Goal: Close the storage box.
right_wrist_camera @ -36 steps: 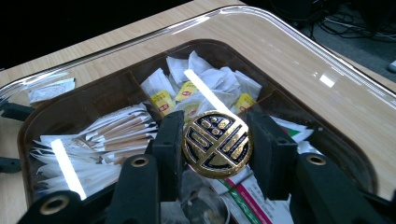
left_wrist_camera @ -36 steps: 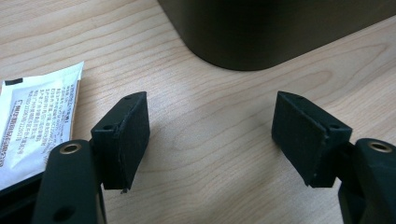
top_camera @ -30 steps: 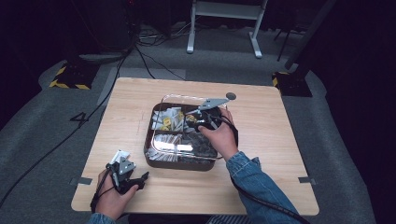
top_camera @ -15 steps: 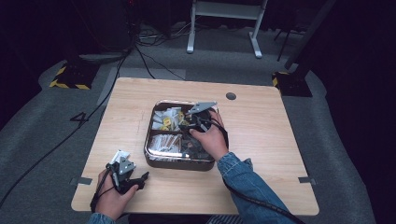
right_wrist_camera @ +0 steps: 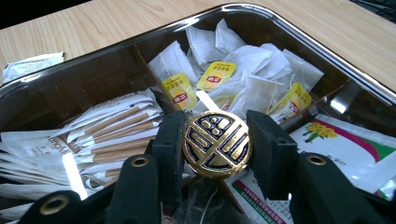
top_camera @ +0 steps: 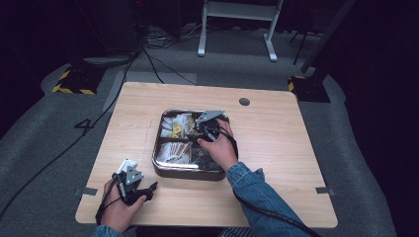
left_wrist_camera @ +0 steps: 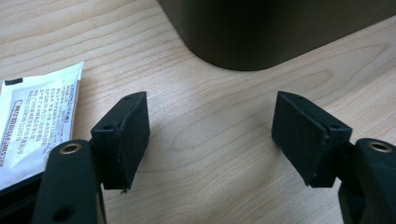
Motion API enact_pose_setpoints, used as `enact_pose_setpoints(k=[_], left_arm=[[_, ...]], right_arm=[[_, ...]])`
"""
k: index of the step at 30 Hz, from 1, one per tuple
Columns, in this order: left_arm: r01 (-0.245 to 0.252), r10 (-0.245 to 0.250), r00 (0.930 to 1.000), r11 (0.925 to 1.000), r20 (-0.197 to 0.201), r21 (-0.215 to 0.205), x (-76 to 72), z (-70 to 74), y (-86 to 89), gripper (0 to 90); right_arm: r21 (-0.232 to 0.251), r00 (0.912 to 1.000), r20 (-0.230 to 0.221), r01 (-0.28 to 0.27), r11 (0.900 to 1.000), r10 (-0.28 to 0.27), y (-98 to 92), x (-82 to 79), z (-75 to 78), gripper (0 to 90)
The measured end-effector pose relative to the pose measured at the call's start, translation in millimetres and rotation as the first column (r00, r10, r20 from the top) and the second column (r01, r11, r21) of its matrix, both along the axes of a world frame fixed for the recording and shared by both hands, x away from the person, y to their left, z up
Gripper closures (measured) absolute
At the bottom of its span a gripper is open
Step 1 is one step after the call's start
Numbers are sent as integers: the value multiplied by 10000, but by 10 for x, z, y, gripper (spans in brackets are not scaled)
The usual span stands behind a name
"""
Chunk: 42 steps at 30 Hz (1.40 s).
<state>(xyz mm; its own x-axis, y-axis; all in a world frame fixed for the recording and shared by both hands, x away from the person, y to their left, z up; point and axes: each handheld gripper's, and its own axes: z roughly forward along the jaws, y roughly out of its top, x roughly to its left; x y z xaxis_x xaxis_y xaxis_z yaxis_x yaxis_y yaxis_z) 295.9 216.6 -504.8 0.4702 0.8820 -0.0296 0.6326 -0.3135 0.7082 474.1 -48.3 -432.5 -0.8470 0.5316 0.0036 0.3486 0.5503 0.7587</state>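
One gold and black disc (right_wrist_camera: 216, 143), round and stamped with a raised pattern, sits clamped between the two jaws of the right gripper (right_wrist_camera: 216, 144), held over the metal tray (top_camera: 159, 165). Below it the tray's compartments hold white tea bags with yellow tags (right_wrist_camera: 215, 75), paper sugar sticks (right_wrist_camera: 112, 128) and flat sachets printed with yellow flowers (right_wrist_camera: 345, 144); the print is too small to read. The left gripper (left_wrist_camera: 212, 135) rests near the table's front edge, jaws apart with nothing between them, beside a white sachet (left_wrist_camera: 39, 116) of small unreadable writing. The table (top_camera: 276, 148) is light wood, standing on grey carpet (top_camera: 44, 128) in a dark room.
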Motion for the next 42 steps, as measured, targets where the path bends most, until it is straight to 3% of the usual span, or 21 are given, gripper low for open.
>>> enact_pose_setpoints(k=[14, 19, 26, 29, 33, 42], left_arm=[[-5, 5, 10000, 10000, -7, -14, -1, 0, -1, 284], [-2, 2, 10000, 10000, -1, 3, -1, 0, 0, 284], [-1, 1, 10000, 10000, 0, 1, 0, 0, 0, 284], [-2, 2, 10000, 10000, -2, -1, 0, 0, 0, 284], [5, -5, 10000, 10000, -9, -8, 1, 0, -1, 283], [7, -7, 10000, 10000, -12, -12, 3, 0, -1, 282]], right_arm=[[-103, 9999, -81, -68, 9999, 67, -5, -4, -28, 589], [-426, 9998, 127, -121, 9990, 126, 19, -17, -22, 588], [-340, 9999, 111, -104, 9994, 108, 10, -16, -27, 585], [-399, 9999, 132, -62, 9992, 67, 15, -22, -20, 548], [24, 9999, 146, 15, 10000, -16, 15, -39, 16, 471], [318, 9993, 346, -141, 9994, 130, -24, -119, 192, 447]])
